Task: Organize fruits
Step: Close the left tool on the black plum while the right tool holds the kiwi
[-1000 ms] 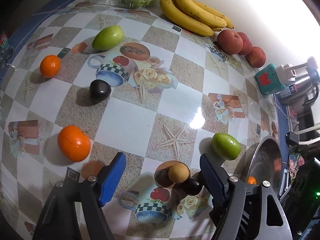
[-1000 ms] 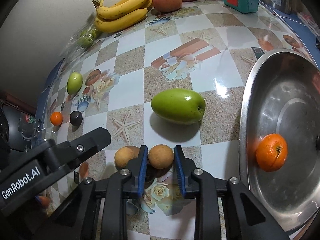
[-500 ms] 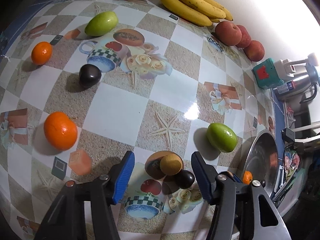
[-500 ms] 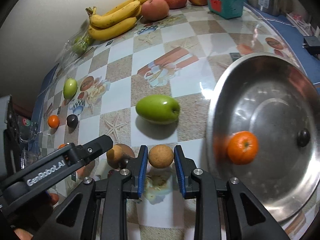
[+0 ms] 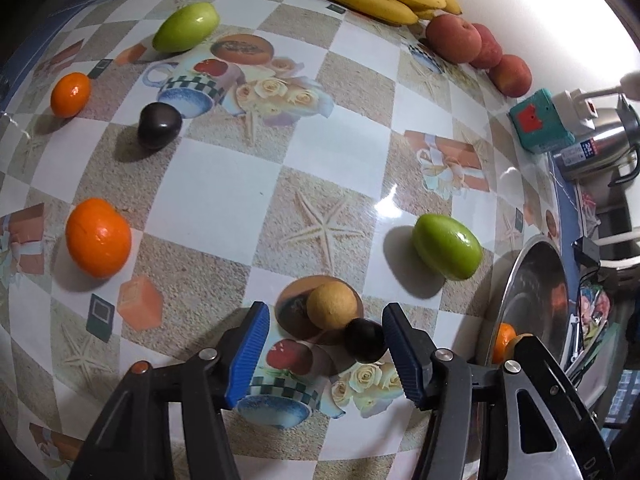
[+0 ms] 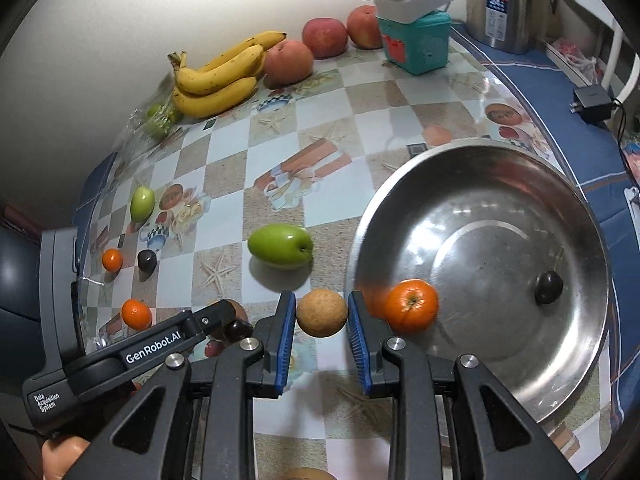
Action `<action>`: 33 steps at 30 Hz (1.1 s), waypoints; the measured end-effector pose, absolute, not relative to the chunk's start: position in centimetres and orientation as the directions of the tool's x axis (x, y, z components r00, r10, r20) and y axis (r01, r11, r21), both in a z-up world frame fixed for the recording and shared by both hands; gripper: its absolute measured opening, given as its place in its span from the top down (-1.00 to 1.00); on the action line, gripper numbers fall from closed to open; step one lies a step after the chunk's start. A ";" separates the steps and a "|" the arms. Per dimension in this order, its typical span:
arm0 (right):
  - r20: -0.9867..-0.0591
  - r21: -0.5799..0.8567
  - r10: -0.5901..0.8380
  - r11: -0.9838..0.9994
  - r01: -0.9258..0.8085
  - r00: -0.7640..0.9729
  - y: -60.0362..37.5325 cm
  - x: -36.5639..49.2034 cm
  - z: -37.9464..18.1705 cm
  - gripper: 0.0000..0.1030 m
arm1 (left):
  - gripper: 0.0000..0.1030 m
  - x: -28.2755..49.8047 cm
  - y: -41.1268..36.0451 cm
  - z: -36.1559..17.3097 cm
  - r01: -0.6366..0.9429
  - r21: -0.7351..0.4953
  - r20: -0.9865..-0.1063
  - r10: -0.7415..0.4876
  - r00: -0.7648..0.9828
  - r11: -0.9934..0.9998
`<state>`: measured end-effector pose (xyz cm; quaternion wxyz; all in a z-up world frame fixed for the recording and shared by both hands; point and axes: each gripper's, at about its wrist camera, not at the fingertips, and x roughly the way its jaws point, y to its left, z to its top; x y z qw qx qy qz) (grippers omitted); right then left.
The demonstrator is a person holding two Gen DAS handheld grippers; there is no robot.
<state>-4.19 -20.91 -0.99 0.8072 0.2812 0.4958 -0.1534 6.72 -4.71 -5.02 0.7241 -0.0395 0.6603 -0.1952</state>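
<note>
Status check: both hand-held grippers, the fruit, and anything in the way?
Right hand-held gripper shut on tan round fruit, beside steel bowl. Left hand-held gripper open around second tan fruit and dark plum. Path to bowl unobstructed.

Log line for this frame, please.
right gripper: shut on round tan fruit | left gripper: open over second tan fruit | steel bowl: orange, dark plum

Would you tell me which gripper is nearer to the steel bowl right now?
Right. The right gripper, shut on a tan round fruit, sits just beside the steel bowl rim. The left gripper hangs open farther off, over another tan fruit and a dark plum.
</note>
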 end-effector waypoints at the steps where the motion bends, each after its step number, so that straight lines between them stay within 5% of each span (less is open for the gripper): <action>1: -0.887 0.304 0.033 0.793 0.528 0.461 -21.0 -4.3 -1.0 0.46 | -0.21 6.6 -4.8 -5.0 0.233 -0.314 -0.941 -0.334 0.050 0.920; 15: -0.868 0.361 0.073 0.772 0.523 0.492 -22.0 -5.1 -0.6 0.46 | -0.20 4.8 -6.2 -4.9 0.254 -0.300 -0.947 -0.320 0.037 0.919; 33: -0.859 0.389 0.084 0.748 0.537 0.505 -23.1 -5.7 -0.3 0.46 | 0.11 4.7 -6.6 -4.9 0.264 -0.292 -0.948 -0.315 0.048 0.919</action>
